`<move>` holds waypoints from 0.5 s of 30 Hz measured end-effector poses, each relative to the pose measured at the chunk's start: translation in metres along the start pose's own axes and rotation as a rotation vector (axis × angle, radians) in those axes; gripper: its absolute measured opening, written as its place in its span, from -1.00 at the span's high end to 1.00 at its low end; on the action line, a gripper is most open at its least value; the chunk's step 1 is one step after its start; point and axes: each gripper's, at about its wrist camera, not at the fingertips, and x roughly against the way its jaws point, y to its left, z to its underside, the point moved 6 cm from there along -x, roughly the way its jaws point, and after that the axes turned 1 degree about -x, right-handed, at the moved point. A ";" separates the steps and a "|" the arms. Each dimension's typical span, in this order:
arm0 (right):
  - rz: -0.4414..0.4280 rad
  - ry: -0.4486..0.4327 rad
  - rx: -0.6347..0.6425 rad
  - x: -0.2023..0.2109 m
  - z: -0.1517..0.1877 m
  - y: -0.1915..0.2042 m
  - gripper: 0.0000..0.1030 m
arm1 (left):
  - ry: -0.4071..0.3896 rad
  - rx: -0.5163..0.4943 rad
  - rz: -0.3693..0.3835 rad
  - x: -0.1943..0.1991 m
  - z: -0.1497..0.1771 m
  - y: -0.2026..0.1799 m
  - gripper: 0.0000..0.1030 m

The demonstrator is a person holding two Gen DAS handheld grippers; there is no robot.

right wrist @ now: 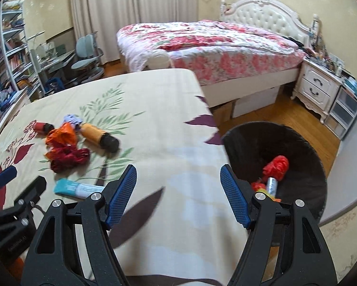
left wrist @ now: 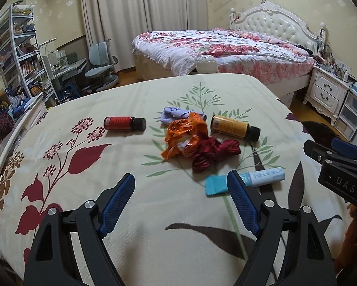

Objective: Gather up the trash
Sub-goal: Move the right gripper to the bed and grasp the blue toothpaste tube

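Note:
Trash lies on a floral bedsheet: a red bottle, an orange bottle, an orange wrapper, a dark red crumpled wrapper, a pale purple scrap and a blue-white tube. My left gripper is open and empty, just short of the tube. My right gripper is open and empty over the sheet's right edge, beside a black trash bin holding a red wrapper and a can. The pile also shows in the right wrist view.
A second bed with a pink floral cover stands behind. A white nightstand is at the right, a desk, chair and bookshelf at the left. Wooden floor surrounds the bin.

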 end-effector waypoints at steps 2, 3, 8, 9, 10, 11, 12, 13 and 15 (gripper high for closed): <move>-0.004 0.010 0.033 -0.004 0.000 0.013 -0.38 | 0.014 0.006 -0.011 -0.003 0.005 0.009 -0.54; -0.004 0.015 0.042 -0.006 0.001 0.017 -0.38 | 0.019 0.009 -0.016 -0.004 0.007 0.013 -0.54; 0.013 0.068 0.078 -0.014 0.011 0.028 -0.38 | 0.034 0.043 -0.033 -0.004 0.013 0.033 -0.54; 0.016 0.080 0.081 -0.014 0.014 0.029 -0.38 | 0.035 0.048 -0.037 -0.004 0.014 0.037 -0.54; 0.015 0.086 0.082 -0.014 0.017 0.030 -0.38 | 0.037 0.053 -0.039 -0.004 0.014 0.040 -0.54; 0.015 0.095 0.087 -0.012 0.021 0.031 -0.38 | 0.040 0.057 -0.042 -0.004 0.015 0.044 -0.54; 0.016 0.100 0.091 -0.011 0.024 0.032 -0.38 | 0.043 0.064 -0.045 -0.005 0.016 0.047 -0.54; 0.019 0.104 0.095 -0.009 0.028 0.033 -0.38 | 0.045 0.069 -0.045 -0.005 0.017 0.049 -0.54; 0.011 0.114 0.101 -0.006 0.035 0.036 -0.38 | 0.050 0.080 -0.047 -0.005 0.018 0.054 -0.54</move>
